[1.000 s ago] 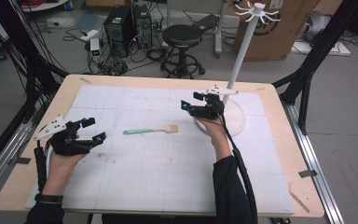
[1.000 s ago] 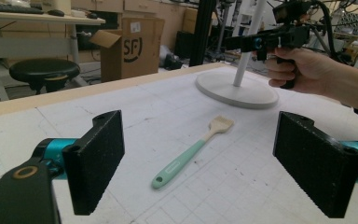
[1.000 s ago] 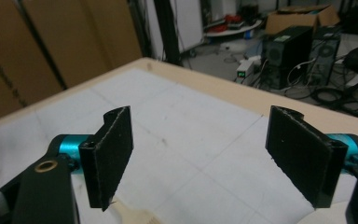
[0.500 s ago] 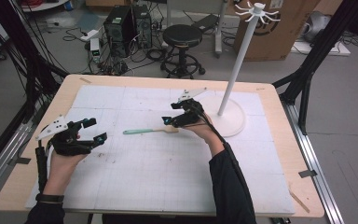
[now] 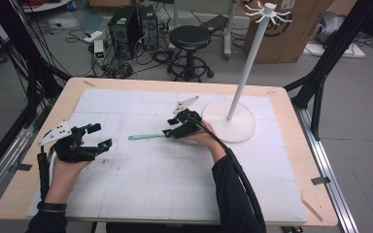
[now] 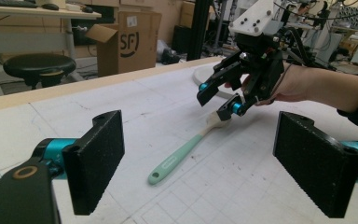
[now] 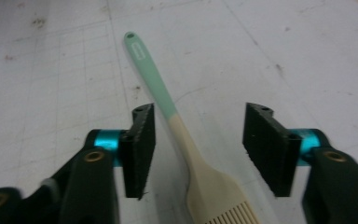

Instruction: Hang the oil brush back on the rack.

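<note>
A brush with a mint-green handle (image 5: 145, 137) and a cream head lies flat on the white gridded mat, near the middle of the table. My right gripper (image 5: 171, 131) hovers low over the head end, open. In the right gripper view the cream neck (image 7: 191, 149) runs between the two black pads, which stand well apart on either side of it, and the right gripper (image 7: 198, 149) does not touch it. My left gripper (image 5: 101, 136) is held open at the left of the mat, a short way from the handle tip (image 6: 154, 176). Its jaws are wide apart with nothing between them.
A white hook stand rises from a round base (image 5: 240, 127) just right of my right hand. In the left gripper view that base (image 6: 205, 77) sits behind the right gripper (image 6: 219, 100). Beyond the table's far edge are a black stool (image 5: 189, 39), computer towers and cardboard boxes.
My right gripper has moved left from beside the stand's base and dropped over the brush's head end, jaws open. The left gripper and the brush have stayed put.
</note>
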